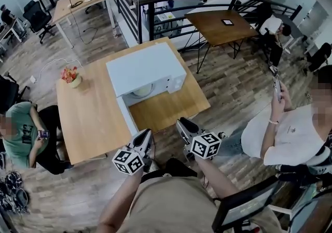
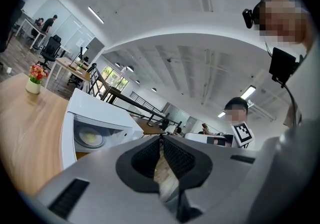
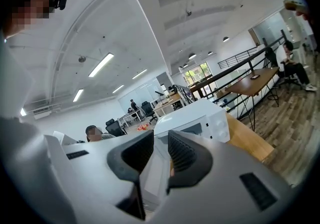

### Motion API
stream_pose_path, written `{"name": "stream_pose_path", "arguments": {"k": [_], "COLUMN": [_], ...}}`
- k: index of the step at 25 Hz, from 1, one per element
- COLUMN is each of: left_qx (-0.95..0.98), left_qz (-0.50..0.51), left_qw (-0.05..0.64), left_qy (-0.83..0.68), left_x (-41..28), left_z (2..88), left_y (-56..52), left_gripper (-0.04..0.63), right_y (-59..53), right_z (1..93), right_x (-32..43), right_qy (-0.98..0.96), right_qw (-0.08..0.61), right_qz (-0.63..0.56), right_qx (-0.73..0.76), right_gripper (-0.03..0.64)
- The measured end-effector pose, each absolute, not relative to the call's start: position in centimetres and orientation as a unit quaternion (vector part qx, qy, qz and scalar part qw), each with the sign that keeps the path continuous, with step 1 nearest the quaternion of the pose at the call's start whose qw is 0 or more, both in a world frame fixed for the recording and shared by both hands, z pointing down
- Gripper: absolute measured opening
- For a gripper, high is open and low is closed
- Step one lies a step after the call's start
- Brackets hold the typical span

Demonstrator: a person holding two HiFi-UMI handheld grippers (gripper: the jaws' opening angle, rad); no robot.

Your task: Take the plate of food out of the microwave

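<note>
Held nearly level, just off the near edge of the bench: left tongs closed, empty; right tongs slightly parted, empty. Plate of food inside the open microwave by the far corner.

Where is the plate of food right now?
In the head view, the plate sits inside the open white microwave on the wooden table, right of the flower pot.

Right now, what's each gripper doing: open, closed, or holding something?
Left gripper: closed, nothing held.
Right gripper: slightly open, nothing held.
</note>
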State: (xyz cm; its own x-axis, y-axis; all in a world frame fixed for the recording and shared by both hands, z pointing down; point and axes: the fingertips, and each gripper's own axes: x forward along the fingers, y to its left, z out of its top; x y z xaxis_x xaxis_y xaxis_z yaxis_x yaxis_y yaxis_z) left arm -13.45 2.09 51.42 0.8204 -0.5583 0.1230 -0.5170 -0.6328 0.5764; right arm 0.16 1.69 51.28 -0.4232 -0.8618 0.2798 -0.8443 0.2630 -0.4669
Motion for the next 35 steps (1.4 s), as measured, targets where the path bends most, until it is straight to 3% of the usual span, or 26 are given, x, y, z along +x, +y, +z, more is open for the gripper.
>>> {"name": "stream_pose_path", "arguments": {"k": [19,21,23,35], "left_qx": [0.869,0.867,0.866,0.822], "left_qz": [-0.040,-0.036,-0.024,0.026], "left_qw": [0.326,0.323,0.319,0.286], "left_qy": [-0.371,-0.377,-0.385,-0.491], "left_x": [-11.3,-10.7,-10.1,-9.6], "left_z": [52.1,52.1,52.3,55.2], "left_y": [-5.5,-6.3,-7.1,-14.2], "left_gripper": [0.008,0.008,0.008,0.009], "right_y": [-11.1,-13.1,-14.9,-25.1], "right_z": [58.3,60.0,61.9,76.4], "right_x": [2.6,2.8,2.6,-1.1], "right_qy": [0.781,0.774,0.767,0.722], "right_qw": [-0.024,-0.023,-0.022,-0.073], "right_qz": [-0.343,-0.353,-0.371,-0.434], "right_qx": [-0.521,-0.525,-0.523,-0.534], "right_gripper": [0.077,0.164,0.196,0.196]}}
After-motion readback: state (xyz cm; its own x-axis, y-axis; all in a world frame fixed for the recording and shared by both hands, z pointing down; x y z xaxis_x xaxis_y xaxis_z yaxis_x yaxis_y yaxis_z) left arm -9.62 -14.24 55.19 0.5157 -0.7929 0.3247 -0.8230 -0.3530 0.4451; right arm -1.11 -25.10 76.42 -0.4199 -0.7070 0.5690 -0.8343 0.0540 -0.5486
